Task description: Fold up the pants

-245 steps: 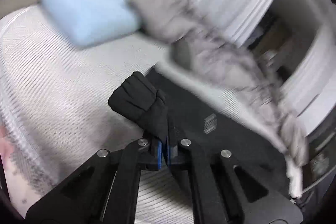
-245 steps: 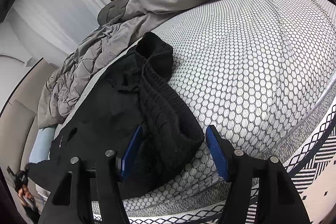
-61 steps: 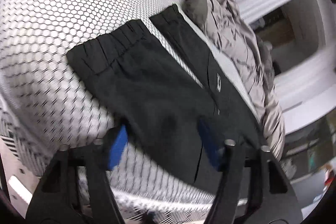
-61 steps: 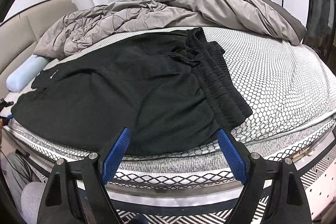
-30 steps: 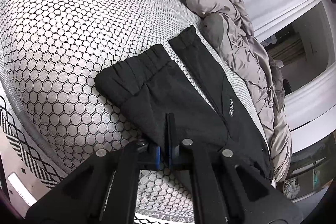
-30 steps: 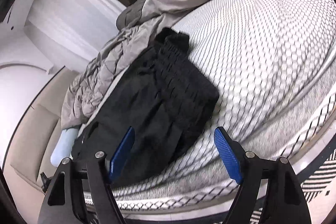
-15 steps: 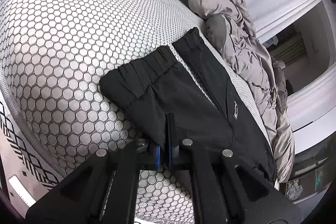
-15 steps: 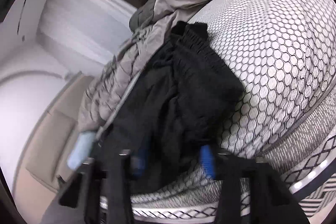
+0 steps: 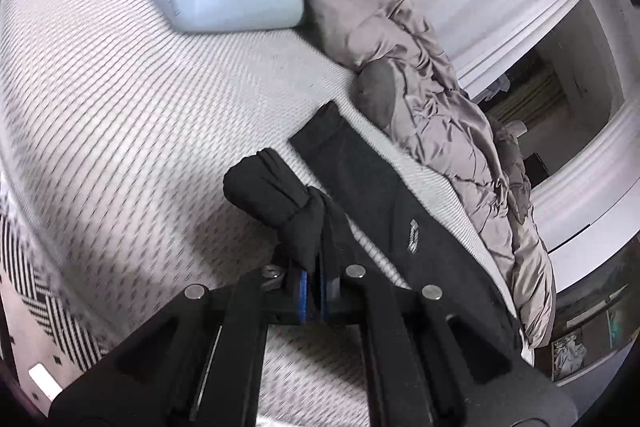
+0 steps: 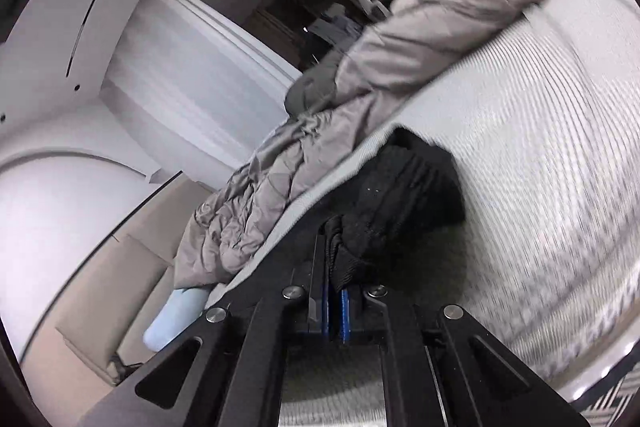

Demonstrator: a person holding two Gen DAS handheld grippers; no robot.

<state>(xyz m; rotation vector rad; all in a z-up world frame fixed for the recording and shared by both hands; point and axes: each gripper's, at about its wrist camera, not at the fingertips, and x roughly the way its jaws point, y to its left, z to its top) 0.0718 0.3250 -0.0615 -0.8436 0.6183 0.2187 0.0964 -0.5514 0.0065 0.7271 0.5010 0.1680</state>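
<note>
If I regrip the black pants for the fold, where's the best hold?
Probably the two ends of the near long edge: the cuff end, bunched in the left gripper, and the ribbed waistband, held by the right gripper. Come from the mattress edge; the pants lie lengthwise along it, and the grey quilt blocks the far side.

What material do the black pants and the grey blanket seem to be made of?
Black pants: matte woven cloth, probably cotton blend; it bunches softly and shows no shine. Grey blanket: smooth, slightly glossy quilted fabric, likely synthetic; puffy stitched creases catch light.
</note>
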